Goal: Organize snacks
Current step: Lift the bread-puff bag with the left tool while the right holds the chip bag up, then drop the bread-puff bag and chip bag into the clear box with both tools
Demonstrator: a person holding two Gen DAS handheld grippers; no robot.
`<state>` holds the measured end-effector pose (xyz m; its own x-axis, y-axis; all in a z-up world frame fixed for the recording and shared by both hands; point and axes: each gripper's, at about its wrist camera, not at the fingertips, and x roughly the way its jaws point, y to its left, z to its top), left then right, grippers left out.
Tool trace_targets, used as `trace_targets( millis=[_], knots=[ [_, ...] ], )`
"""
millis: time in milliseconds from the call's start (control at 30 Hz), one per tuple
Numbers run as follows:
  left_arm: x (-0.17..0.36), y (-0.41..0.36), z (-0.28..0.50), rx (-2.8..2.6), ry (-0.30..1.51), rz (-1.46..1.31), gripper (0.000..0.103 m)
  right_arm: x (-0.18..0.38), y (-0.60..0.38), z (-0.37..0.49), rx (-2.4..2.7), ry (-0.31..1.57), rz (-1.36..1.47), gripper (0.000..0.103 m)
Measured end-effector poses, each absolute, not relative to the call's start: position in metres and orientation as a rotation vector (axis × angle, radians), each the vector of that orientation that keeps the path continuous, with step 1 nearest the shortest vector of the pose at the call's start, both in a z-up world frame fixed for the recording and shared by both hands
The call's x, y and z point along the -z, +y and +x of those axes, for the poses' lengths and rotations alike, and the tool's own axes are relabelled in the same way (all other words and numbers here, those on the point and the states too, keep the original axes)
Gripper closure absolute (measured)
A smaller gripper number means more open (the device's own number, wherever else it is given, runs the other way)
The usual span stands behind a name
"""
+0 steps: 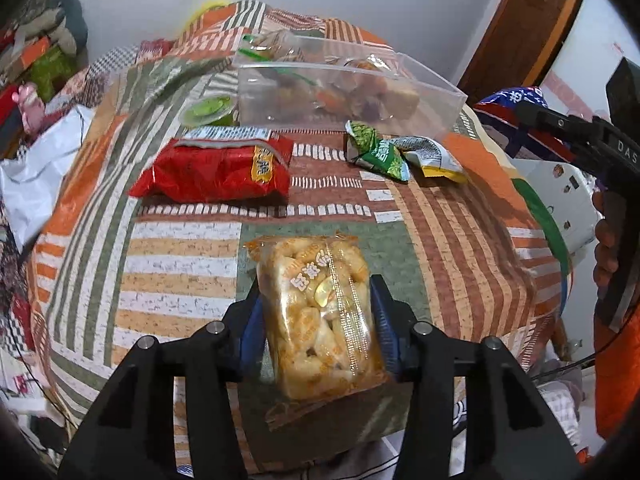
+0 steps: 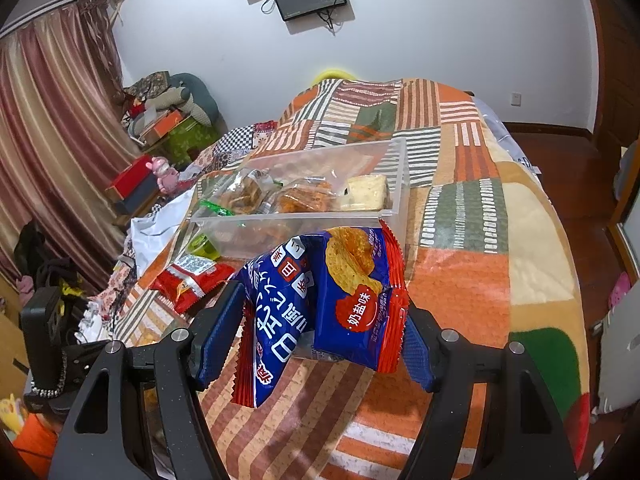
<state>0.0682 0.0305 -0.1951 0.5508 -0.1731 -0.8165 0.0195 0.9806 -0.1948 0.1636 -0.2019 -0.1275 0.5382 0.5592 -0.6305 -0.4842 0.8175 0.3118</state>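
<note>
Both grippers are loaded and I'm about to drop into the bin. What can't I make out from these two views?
- Right wrist: blue chip bag hides the bed in front of the clear bin.
- Left wrist: bin's contents blur through its wall.
- Left wrist: biscuit pack covers the bed beneath.
- Left wrist: the blue bag is mostly hidden by the right tool.

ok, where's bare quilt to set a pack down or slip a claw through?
Free: quilt between the red crinkly snack bag and green-yellow crumpled packets; also right of the clear plastic bin. Crowded: the bin's left corner, by the green jelly cup.
</note>
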Motion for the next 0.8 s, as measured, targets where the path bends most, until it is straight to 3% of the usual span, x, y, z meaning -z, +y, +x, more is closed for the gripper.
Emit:
trace_targets(
  millis=[800],
  knots=[
    [0.094,0.053,0.178,0.089,0.727,-0.156,0.055,0.081,-0.177,0.211,-0.617,0.650,0.118,0.035]
  ],
)
